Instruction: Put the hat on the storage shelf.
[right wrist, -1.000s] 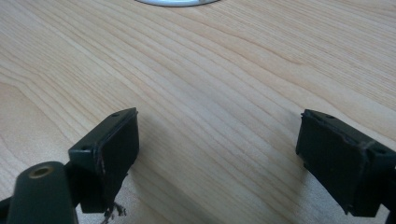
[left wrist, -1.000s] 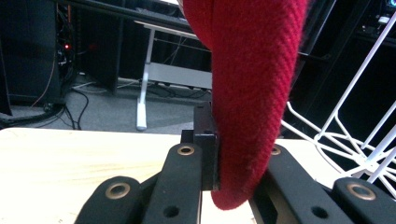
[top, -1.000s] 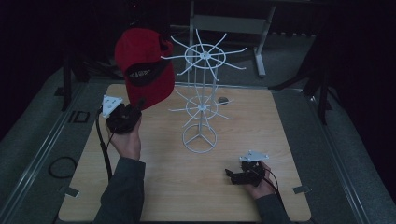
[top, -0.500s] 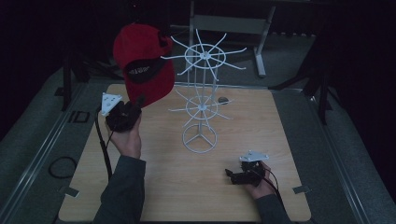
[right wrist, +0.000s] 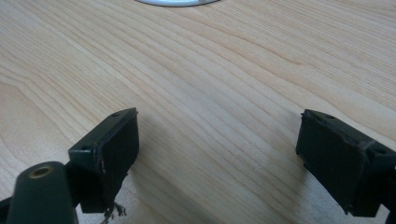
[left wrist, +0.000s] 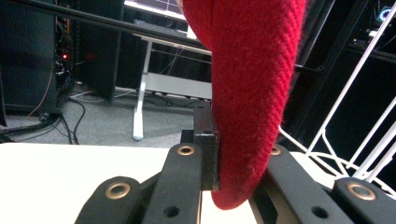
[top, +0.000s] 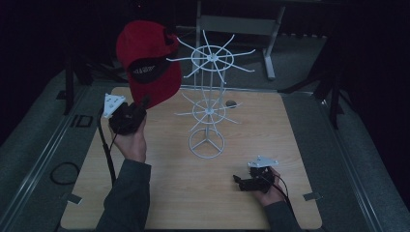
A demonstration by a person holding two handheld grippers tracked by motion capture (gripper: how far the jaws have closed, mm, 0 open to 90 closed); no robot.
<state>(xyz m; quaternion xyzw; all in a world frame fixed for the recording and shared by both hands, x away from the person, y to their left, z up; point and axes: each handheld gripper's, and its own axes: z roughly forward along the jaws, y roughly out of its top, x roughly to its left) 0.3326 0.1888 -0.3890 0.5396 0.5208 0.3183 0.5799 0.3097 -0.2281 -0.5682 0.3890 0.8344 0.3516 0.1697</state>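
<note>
Taking the white wire hat rack (top: 209, 104) near the middle of the wooden table (top: 309, 135) as the landmark: off to its left, the person's left hand (top: 131, 140) holds the left gripper (top: 126, 117) raised above the table, tilted upward and toward the rack. Its jaws are clamped tight on the lower edge of a red baseball cap (top: 147, 63), which stands up above the gripper, at the height of the rack's upper ring of prongs and just to the left of them, its dark inside facing the camera. In the left gripper view the cap's red twill fabric (left wrist: 247, 93) is pinched between the two black jaws, with thin white rods of the rack (left wrist: 348, 116) close by on the right. A black cable (top: 106, 154) trails from that gripper down over the table. To the right of the rack's round base and nearer the person, the right gripper (top: 241, 182) lies low on the tabletop in the right hand (top: 268, 188), pointing left. Its jaws stand wide apart with only bare wood (right wrist: 219, 93) between them, and the rim of the rack's base (right wrist: 177, 2) shows just ahead of them.
</note>
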